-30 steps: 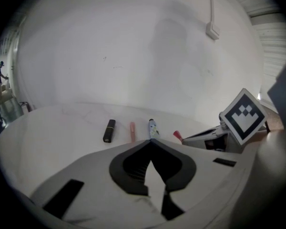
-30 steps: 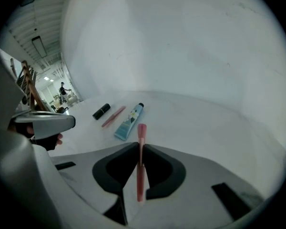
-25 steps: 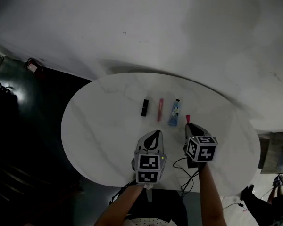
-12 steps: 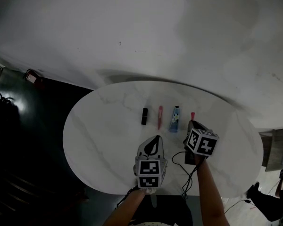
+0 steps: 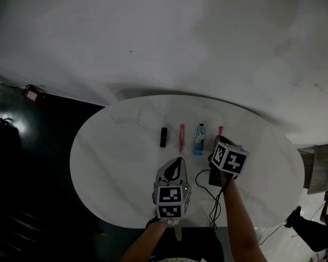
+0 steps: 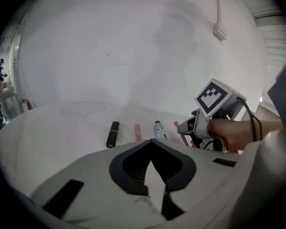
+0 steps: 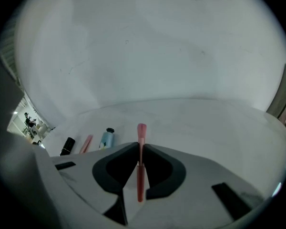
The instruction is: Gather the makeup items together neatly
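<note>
Your right tongs (image 7: pixel 139 148) are pinched on a slim pink stick (image 7: pixel 141 130). The two dark pads press flat against its sides, with only the stick's own thickness between them. The stick runs lengthways along the jaws. Its rounded, slightly thicker end pokes out past the tips, and its other end lies back in the throat of the tongs. In the head view these tongs point steeply down at the bench (image 5: pixel 109 146), and the stick's end shows just to the right of the blue tube (image 5: pixel 199 138). Whether the stick touches the surface I cannot tell.

Your left tongs (image 6: pixel 151 142) are pressed together at the tips with nothing between them. You hold them over the near part of the bench, well back from the row of items.

That row lies across the middle of the bench, the pieces parallel and apart from one another:
- **Left:** a short black tube (image 5: pixel 163 137), glossy and straight-sided.
- **Middle:** a second pink stick (image 5: pixel 181 137), thin and long.
- **Right:** the blue tube, pale and soft-looking, with a dark round cap at its far end and a small print on its side.

The bench top is oval, smooth and white like marble, with faint grey veins. Both tongs have matt pale-grey shells and dark pads, ribbed on the left pair. Each carries a cube with black-and-white square markers.
</note>
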Motion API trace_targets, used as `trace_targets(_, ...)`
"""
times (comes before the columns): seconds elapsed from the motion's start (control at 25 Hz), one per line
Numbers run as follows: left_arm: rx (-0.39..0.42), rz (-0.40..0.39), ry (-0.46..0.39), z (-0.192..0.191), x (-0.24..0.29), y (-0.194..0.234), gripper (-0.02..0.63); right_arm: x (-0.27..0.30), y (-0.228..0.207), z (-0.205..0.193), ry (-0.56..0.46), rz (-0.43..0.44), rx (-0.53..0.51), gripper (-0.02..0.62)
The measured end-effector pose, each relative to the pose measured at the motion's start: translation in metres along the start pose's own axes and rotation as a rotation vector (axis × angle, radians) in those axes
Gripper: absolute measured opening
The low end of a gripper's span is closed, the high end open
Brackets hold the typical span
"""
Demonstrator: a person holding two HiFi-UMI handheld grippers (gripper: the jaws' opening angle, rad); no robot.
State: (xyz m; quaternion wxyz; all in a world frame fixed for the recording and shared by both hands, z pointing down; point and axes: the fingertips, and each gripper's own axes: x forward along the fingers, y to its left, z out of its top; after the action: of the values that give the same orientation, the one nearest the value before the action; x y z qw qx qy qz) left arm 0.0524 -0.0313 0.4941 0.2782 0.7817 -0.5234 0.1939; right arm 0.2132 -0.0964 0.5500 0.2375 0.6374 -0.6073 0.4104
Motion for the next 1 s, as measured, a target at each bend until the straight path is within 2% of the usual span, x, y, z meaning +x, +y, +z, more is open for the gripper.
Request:
trace_targets(0.4,-0.010,0.003,0.012,-0.001,0.003,0.007,0.038,0.011,0.000,-0.007,0.055,-0.045,-0.014,0.069)
trace_targets(1.0,-0.028,0.012,0.015,-0.004,0.003,0.016,0.038,0.011,0.000,-0.006,0.048,-0.095,-0.021,0.072)
